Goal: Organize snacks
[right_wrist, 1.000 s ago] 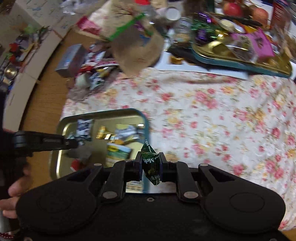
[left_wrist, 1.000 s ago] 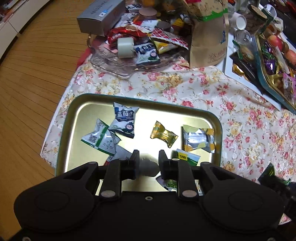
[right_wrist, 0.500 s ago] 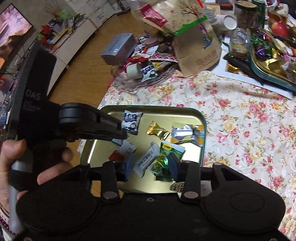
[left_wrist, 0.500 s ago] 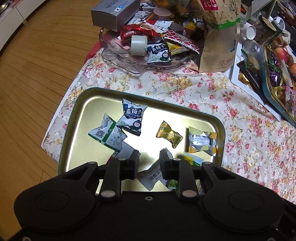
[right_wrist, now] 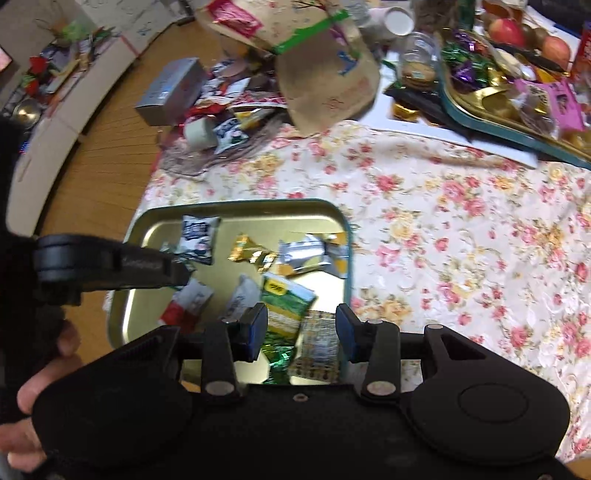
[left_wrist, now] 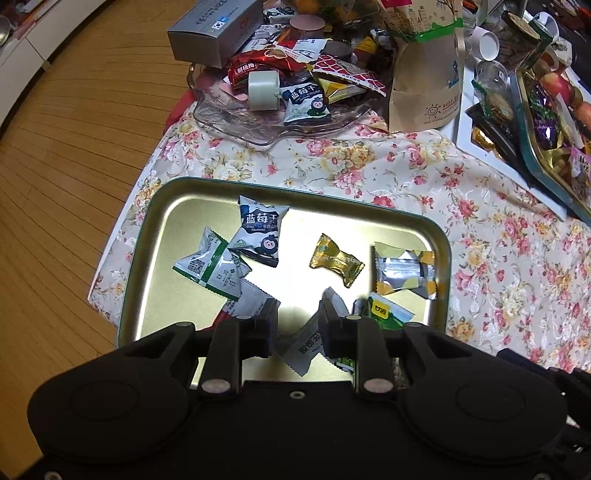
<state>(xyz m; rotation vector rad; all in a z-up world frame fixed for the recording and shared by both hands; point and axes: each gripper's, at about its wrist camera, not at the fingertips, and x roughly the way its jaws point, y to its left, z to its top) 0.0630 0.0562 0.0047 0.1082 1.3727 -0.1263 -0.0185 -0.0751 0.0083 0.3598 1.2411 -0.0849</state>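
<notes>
A gold tray with a teal rim [left_wrist: 147, 236] [right_wrist: 347, 240] lies on the floral tablecloth. It holds a blue-and-white packet [left_wrist: 258, 230], a gold wrapped candy [left_wrist: 336, 264], a silver-and-yellow packet [left_wrist: 404, 273], a green packet [right_wrist: 284, 302] and a white packet [left_wrist: 301, 349]. My left gripper [left_wrist: 298, 321] hangs open over the tray's near side with nothing between its fingers. My right gripper [right_wrist: 301, 328] stands open above the tray's near right corner. A dark green foil candy [right_wrist: 280, 360] lies loose in the tray beneath it.
A glass dish [left_wrist: 236, 125] piled with snacks sits beyond the tray, with a grey box [left_wrist: 214, 33] and a brown paper bag [left_wrist: 424, 85]. A second, full tray [right_wrist: 498, 125] stands at the far right. The wooden floor drops off left of the table. A person's hand [right_wrist: 37, 387] holds the left gripper.
My right gripper has moved over the tray, opened and let go of the dark green candy, which now lies in the tray. The left gripper has barely moved.
</notes>
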